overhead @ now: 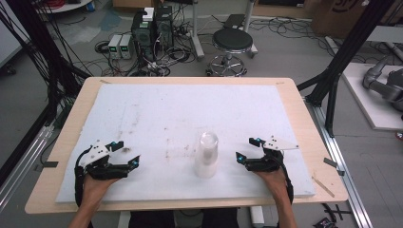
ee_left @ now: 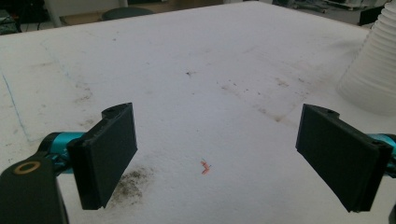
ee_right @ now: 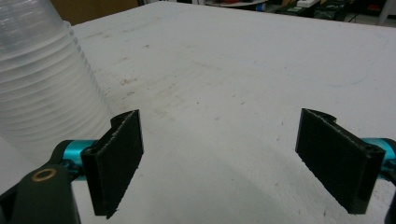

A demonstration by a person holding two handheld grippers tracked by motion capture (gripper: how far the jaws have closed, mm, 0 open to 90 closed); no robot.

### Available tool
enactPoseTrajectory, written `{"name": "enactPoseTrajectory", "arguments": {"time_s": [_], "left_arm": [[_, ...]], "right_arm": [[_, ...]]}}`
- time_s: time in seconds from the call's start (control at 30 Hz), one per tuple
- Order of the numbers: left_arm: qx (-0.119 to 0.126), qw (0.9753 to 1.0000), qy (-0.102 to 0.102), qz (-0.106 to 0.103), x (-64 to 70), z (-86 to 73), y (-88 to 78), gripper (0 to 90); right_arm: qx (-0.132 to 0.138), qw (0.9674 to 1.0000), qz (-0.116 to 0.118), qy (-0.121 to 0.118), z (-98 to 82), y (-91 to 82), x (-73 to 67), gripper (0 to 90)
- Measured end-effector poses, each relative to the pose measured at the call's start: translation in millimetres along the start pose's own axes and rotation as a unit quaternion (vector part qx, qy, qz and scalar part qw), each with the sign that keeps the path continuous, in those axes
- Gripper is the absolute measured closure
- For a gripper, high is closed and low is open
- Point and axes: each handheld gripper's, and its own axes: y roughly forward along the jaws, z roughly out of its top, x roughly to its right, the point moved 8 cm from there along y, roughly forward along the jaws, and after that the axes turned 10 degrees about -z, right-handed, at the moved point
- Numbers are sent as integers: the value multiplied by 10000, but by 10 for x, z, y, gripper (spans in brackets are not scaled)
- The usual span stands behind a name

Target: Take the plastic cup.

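A stack of clear plastic cups [overhead: 207, 155] stands upside down on the white foam board [overhead: 190, 109], near its front middle. The same stack of cups [ee_left: 373, 70] appears at the right edge of the left gripper view, and the ribbed stack [ee_right: 42, 79] at the left of the right gripper view. My left gripper [overhead: 125, 154] rests on the board well to the left of the cups, jaws wide apart with nothing between them. My right gripper [overhead: 248, 148] sits just right of the cups, also open and empty. In their own views, the left gripper [ee_left: 219, 154] and right gripper [ee_right: 219, 154] hover over bare board.
The board lies on a wooden table [overhead: 304, 114]. Dirty smudges [ee_left: 130, 182] and a small red scrap [ee_left: 204, 167] mark the board by the left gripper. Behind the table are a stool [overhead: 232, 42], electronics boxes [overhead: 152, 28] and cables on the floor.
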Motion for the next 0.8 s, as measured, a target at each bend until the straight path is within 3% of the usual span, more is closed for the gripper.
{"name": "enactPoseTrajectory", "arguments": {"time_s": [0.4, 0.67, 0.8], "left_arm": [[-5, 10000, 13, 10, 7, -1, 0, 124], [-24, 10000, 46, -3, 9, -2, 3, 123], [-39, 10000, 4, -13, 3, -3, 7, 123]], "right_arm": [[10, 10000, 84, 33, 1, -6, -2, 151], [53, 10000, -23, -48, 9, -5, 1, 151], [57, 9999, 61, 133, 22, -33, 12, 151]]}}
